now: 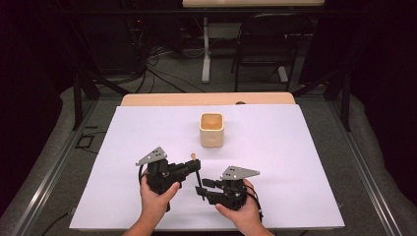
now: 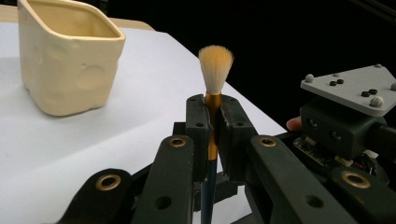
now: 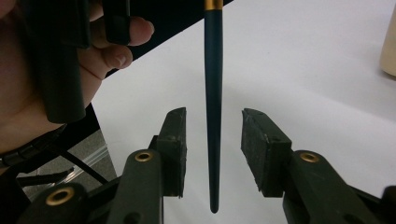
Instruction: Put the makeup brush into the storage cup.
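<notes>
While the left gripper (image 2: 212,121) clamps the brush (image 2: 213,100) by its gold ferrule, the right gripper (image 3: 212,140) stands released.
The brush's dark handle hangs untouched between the right jaws, above the white table (image 1: 275,147), near the cream cup (image 1: 212,130).

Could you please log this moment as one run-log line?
left gripper: shut on brush | right gripper: open around handle, not touching | cup: upright

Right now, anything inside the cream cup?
The cream cup looks empty as far as its tan inner walls show; its bottom is hidden by the rim. The brush is clamped in the left hand-held gripper, not in it.
</notes>
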A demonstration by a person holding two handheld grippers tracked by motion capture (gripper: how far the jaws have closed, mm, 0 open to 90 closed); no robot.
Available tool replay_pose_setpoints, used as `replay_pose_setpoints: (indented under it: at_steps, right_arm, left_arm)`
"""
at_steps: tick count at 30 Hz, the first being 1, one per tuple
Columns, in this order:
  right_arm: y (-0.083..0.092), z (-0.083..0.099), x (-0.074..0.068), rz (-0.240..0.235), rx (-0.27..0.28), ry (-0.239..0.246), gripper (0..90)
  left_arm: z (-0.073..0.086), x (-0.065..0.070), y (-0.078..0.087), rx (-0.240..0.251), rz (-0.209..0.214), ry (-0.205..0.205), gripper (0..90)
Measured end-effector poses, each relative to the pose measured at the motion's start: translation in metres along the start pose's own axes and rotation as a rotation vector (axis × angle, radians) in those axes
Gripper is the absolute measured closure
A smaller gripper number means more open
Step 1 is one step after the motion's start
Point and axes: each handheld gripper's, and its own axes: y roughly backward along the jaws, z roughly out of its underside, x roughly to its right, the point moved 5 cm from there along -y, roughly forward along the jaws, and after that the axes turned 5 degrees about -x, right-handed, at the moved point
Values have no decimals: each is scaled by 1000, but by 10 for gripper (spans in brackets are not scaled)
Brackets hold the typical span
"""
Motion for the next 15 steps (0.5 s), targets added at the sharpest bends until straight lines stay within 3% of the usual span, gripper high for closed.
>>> replay_pose_setpoints:
  at_steps: [12, 13, 15]
  right_arm:
    - [6, 0, 8, 10, -6, -26, 581]
    - [5, -1, 9, 4, 21, -30, 581]
    - [6, 0, 10, 14, -1, -32, 580]
  left_arm:
    - [1, -16, 6, 15, -46, 22, 836]
    - [1, -17, 6, 13, -49, 23, 836]
    - [0, -19, 7, 21, -63, 28, 836]
